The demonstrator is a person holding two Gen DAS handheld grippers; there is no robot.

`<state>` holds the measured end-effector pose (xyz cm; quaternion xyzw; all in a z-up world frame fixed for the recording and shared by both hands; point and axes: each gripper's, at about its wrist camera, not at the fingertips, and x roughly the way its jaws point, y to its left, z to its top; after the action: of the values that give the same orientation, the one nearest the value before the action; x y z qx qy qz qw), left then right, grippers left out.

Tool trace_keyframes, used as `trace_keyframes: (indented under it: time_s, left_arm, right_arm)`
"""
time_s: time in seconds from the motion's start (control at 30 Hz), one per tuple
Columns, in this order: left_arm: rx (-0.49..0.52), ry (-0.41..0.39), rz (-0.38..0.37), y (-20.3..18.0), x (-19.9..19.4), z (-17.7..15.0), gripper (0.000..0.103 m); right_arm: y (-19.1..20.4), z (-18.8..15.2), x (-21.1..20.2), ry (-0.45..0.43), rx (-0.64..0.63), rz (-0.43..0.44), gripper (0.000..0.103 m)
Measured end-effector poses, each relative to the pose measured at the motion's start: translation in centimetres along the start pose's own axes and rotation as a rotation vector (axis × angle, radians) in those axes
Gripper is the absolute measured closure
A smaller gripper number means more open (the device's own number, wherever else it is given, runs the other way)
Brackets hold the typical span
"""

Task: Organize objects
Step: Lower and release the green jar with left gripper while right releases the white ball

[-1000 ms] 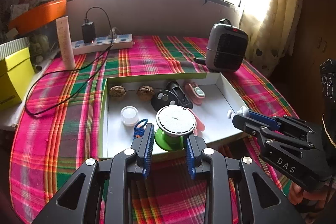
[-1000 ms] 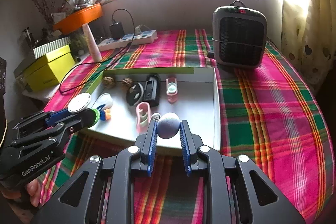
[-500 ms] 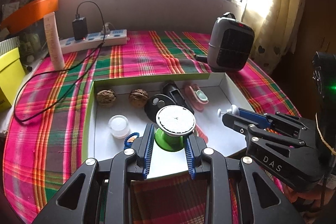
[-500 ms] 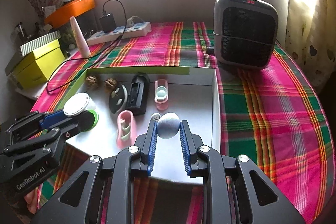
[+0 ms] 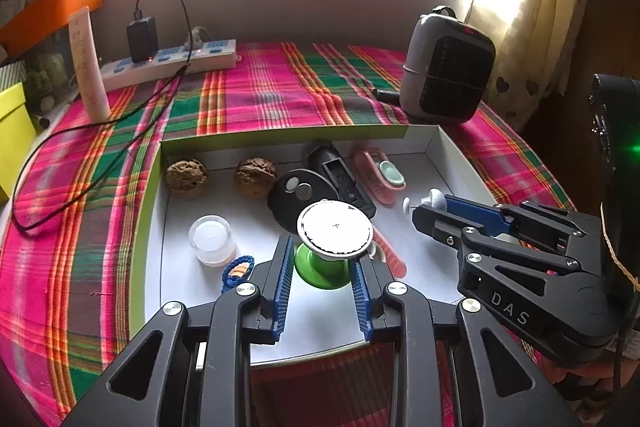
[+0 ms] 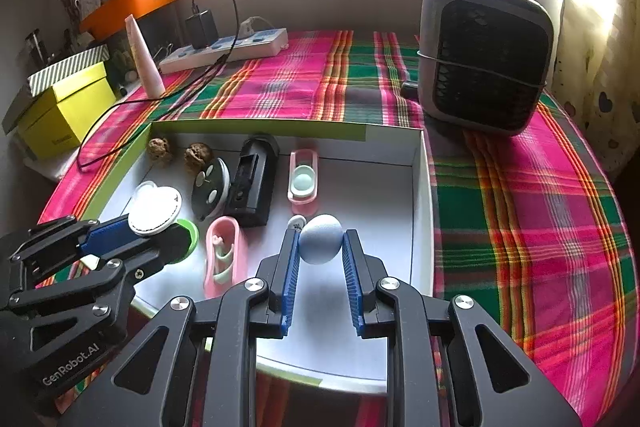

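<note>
The left gripper (image 5: 323,263) clamps a green stand with a flat white disc top (image 5: 335,231) over the shallow white box (image 5: 452,155). The right gripper (image 6: 320,247) pinches a smooth, pale-blue ball (image 6: 320,238) between ribbed blue pads (image 6: 291,267) — also above the box floor.

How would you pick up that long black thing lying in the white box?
Probably from above, gripper across the middle of the long black plastic case, pressing on its two long sides, since it lies flat and narrow. It is tight: the round black disc leans against one side, so I would approach from the side facing the pink oval holder, where bare floor shows.
</note>
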<state>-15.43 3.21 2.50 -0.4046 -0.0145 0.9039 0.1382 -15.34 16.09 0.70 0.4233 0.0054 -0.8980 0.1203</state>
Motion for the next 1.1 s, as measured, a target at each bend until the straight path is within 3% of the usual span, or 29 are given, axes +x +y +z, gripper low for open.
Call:
trace_keyframes:
  time_s: [1.1]
  left_arm:
    - [0.002,0.040,-0.005,0.0,1.5,-0.5,0.076]
  right_arm:
    - [0.5,-0.2,0.3,0.003,-0.034,-0.023,0.080]
